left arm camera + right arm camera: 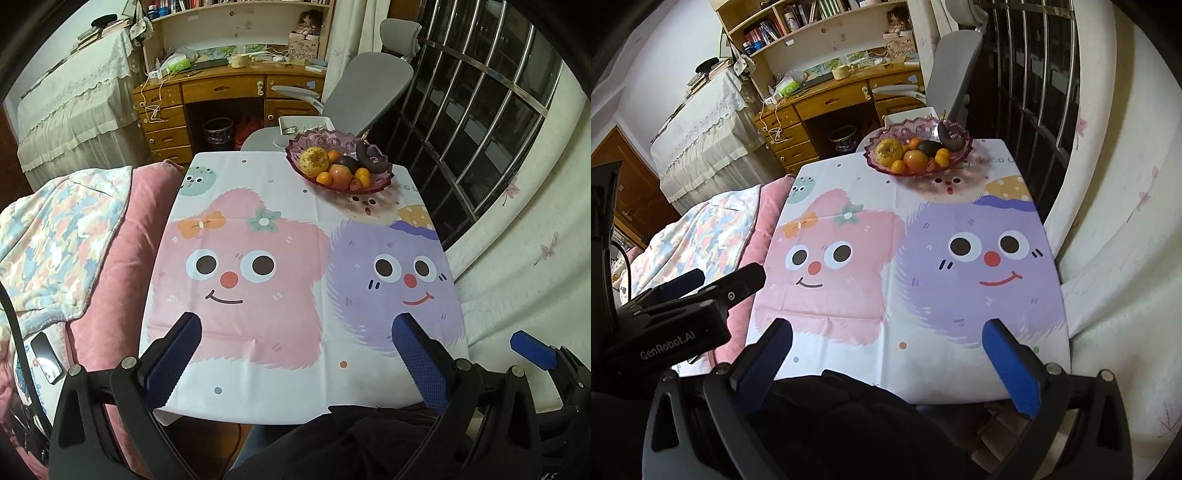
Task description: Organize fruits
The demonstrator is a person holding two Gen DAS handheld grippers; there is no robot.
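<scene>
While both left tongs and right tongs gape wide and empty, the scalloped purple glass fruit bowl sits far ahead, right-forward across the bench, nearer the right tongs.

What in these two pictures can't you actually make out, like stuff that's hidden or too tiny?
- Fruit bowl: in both views the front rim and the top fruits hide whatever lies underneath.
- Small reddish fruit at the bowl's front: too small to name in either view.
- White tray behind the bowl: the bowl covers its near part; contents unclear.
- Table's near edge: dark clothing covers it in the right view.
</scene>
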